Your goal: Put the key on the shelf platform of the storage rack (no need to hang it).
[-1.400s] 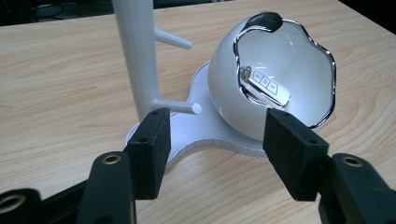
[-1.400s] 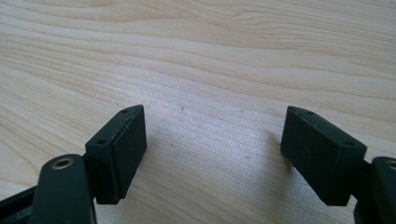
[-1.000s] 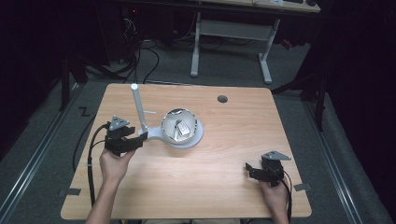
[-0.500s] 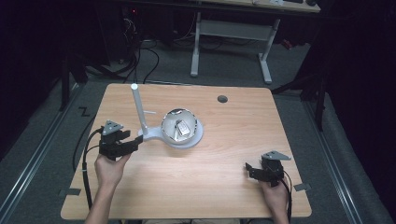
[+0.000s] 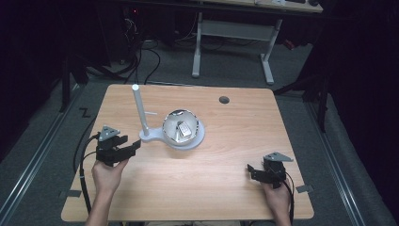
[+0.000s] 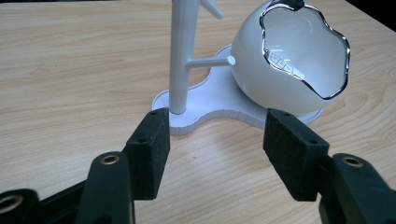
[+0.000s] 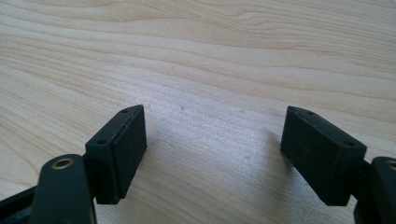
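The wooden table point(image 5: 211, 188) is being shown spreading under the left gripper point(image 5: 131, 148) and the right gripper point(image 5: 254, 173). A round dark hole point(image 5: 224, 100) is being picked out well ahead of the right gripper. Beyond the left gripper, black cables point(image 5: 141, 56) are being seen on the floor, a white desk frame point(image 5: 233, 30) farther off.

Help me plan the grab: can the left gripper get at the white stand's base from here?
Probably yes: the left gripper is open, the white stand's base lies just ahead, nothing between.
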Demonstrator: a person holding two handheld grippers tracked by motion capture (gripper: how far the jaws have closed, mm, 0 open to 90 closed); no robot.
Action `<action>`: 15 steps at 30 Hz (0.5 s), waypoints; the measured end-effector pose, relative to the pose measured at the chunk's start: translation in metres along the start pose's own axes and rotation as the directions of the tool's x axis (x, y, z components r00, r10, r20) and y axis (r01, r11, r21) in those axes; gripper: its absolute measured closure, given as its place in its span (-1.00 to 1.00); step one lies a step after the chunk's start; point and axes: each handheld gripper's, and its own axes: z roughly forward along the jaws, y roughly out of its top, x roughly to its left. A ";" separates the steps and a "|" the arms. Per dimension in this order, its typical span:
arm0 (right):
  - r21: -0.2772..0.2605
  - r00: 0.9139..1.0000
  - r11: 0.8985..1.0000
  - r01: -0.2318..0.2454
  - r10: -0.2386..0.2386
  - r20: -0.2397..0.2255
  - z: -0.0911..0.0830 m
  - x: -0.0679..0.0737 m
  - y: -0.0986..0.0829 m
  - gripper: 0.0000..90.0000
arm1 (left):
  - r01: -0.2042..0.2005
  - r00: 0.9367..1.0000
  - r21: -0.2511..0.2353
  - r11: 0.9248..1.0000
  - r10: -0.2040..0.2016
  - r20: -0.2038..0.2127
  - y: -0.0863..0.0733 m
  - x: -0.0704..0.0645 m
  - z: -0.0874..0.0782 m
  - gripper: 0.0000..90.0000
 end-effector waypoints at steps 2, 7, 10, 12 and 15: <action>-0.001 1.000 1.000 0.001 -0.001 0.000 0.000 0.000 0.000 -0.49 | 0.008 1.000 0.000 1.000 -0.008 -0.006 0.000 0.002 0.000 -0.08; 0.000 1.000 1.000 0.000 0.000 0.000 0.000 0.000 0.000 -0.49 | 0.023 1.000 0.001 1.000 -0.023 -0.021 -0.001 0.006 -0.001 -0.08; 0.000 1.000 1.000 0.000 0.000 0.000 0.000 0.000 0.000 -0.49 | 0.008 1.000 -0.002 1.000 -0.008 -0.023 -0.001 0.009 -0.002 -0.08; 0.000 1.000 1.000 0.000 0.000 0.001 0.000 0.000 0.000 -0.49 | 0.019 1.000 -0.001 1.000 -0.019 -0.021 -0.001 0.010 -0.003 -0.08; 0.000 1.000 1.000 0.000 0.000 0.001 0.000 0.000 0.000 -0.49 | 0.029 0.999 0.000 1.000 -0.029 -0.024 -0.001 0.011 -0.004 -0.09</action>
